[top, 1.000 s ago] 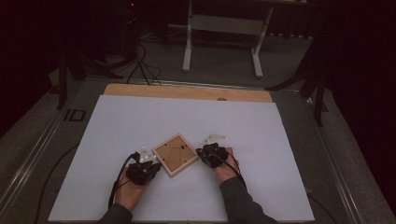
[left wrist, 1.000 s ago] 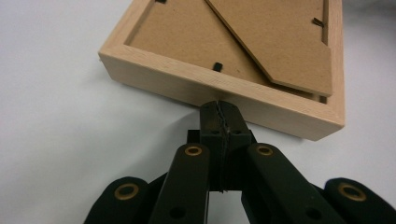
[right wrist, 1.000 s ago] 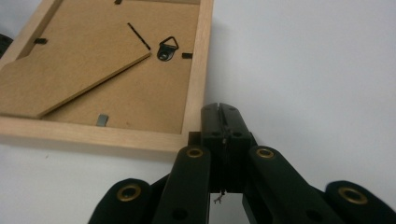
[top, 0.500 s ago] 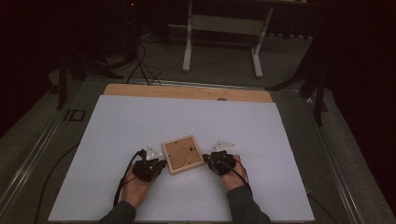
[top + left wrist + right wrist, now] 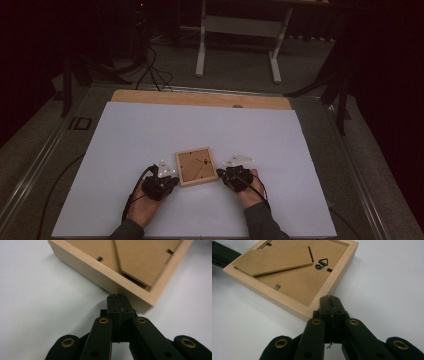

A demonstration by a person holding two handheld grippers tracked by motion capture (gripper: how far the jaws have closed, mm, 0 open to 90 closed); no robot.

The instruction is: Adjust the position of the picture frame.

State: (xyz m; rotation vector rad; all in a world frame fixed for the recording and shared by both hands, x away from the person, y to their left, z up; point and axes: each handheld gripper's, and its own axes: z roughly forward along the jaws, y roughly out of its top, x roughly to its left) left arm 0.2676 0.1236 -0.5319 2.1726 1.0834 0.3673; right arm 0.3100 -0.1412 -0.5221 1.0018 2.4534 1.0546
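Note:
A small wooden picture frame lies face down on the white sheet, its brown backing, stand flap and hanger showing. In the high view it sits between my two grippers. My left gripper is shut with nothing in it. In the left gripper view its tip presses against the frame's pale wooden side near a corner. My right gripper is also shut and holds nothing. In the right gripper view its tip rests at the near corner of the frame.
The white sheet covers most of the table, with a wooden strip along its far edge. Beyond the table are a dark floor, cables and a white stand. Cables trail from both grippers toward the person.
The frame has turned from a diamond pose to nearly square with the table. Both grippers shifted a little toward the person, staying at the frame's sides.

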